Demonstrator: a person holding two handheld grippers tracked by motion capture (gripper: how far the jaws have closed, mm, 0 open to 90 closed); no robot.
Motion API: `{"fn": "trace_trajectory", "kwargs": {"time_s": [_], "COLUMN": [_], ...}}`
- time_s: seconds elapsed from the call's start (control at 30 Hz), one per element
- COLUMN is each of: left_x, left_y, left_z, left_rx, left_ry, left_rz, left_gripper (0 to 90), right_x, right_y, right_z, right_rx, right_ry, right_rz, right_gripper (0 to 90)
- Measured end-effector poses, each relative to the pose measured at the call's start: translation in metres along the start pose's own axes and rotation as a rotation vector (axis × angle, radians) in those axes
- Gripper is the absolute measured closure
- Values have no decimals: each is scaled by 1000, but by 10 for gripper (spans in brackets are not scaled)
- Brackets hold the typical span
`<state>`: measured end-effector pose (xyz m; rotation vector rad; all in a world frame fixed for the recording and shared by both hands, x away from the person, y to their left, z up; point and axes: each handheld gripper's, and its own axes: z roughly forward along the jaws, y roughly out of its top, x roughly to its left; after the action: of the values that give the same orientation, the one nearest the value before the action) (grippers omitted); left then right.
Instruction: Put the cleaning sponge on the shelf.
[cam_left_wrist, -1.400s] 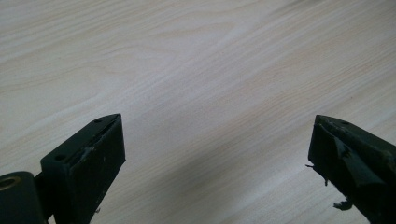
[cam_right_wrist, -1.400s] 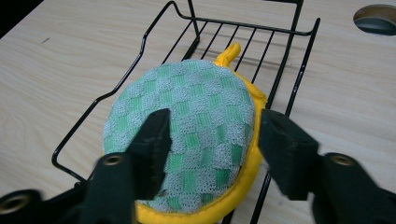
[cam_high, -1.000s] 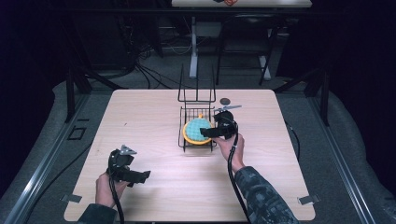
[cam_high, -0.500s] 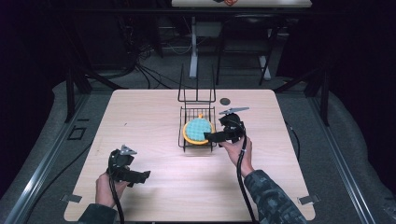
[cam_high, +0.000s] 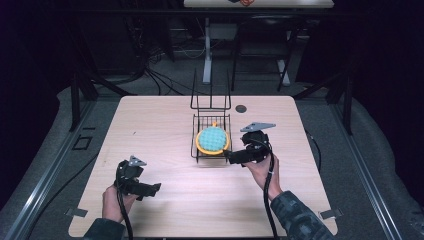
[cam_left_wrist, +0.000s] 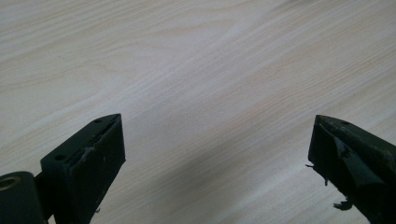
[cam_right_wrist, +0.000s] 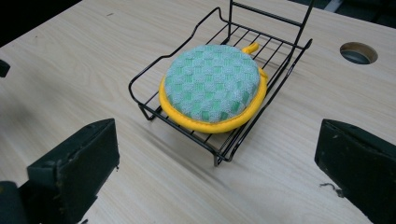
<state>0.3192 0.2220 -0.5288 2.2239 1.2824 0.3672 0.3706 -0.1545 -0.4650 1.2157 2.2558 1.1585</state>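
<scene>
High view, centre of frame: round pad (cam_high: 213, 140), green checked top with yellow rim and small yellow loop, lying flat in a black wire rack (cam_high: 196, 145). Rack stands on the counter (cam_high: 150, 125), its tall wire back toward the upper edge of the frame. Right gripper view shows the pad in the upper middle of the frame, filling most of the rack floor, loop toward the rack's back.

Right hand-held gripper (cam_high: 234, 157): just right of the rack in the high view, held in a hand (cam_high: 260, 170) that enters from the bottom, pointing left toward the rack's front right corner. Grey three-cornered plate (cam_high: 257, 126) on top. Jaws wide apart, nothing between them; apart from the rack.

Left hand-held gripper (cam_high: 152, 189): lower left of the high view, held in a hand (cam_high: 114, 202), well apart from the rack. In the left gripper view its jaws stand wide apart over bare wood grain, gripping nothing.

Round hole (cam_high: 241, 108) in the counter, upper centre, just right of the rack's back. Counter: light wood, rectangular. Dark floor, cables and frame legs beyond its far edge.
</scene>
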Motion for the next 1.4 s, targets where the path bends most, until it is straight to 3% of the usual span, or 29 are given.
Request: {"fn": "trace_trajectory", "kwargs": {"time_s": [0.37, 0.53, 0.8, 1.0, 1.3, 1.4], "left_x": [0, 0, 0, 0, -1, -1], "left_y": [0, 0, -1, 0, 0, 0], "left_z": [0, 0, 0, 0, 1, 1], "left_rx": [1, 2, 5, 10, 11, 12], "left_ry": [2, 3, 3, 2, 8, 8], "left_rz": [1, 2, 3, 3, 6, 7], "left_gripper": [38, 38, 38, 38, 37, 37], "right_x": [7, 6, 0, -10, -29, -34], "right_y": [-14, -21, -50, -79, -118, -127], "right_z": [-30, -46, -65, -68, -61, -56], "right_rx": [34, 44, 97, 157, 187, 222], "right_ry": [13, 13, -6, -35, -71, -84], "right_rz": [-64, -70, -69, -41, 23, -10], "right_gripper": [0, 0, 0, 0, 0, 0]}}
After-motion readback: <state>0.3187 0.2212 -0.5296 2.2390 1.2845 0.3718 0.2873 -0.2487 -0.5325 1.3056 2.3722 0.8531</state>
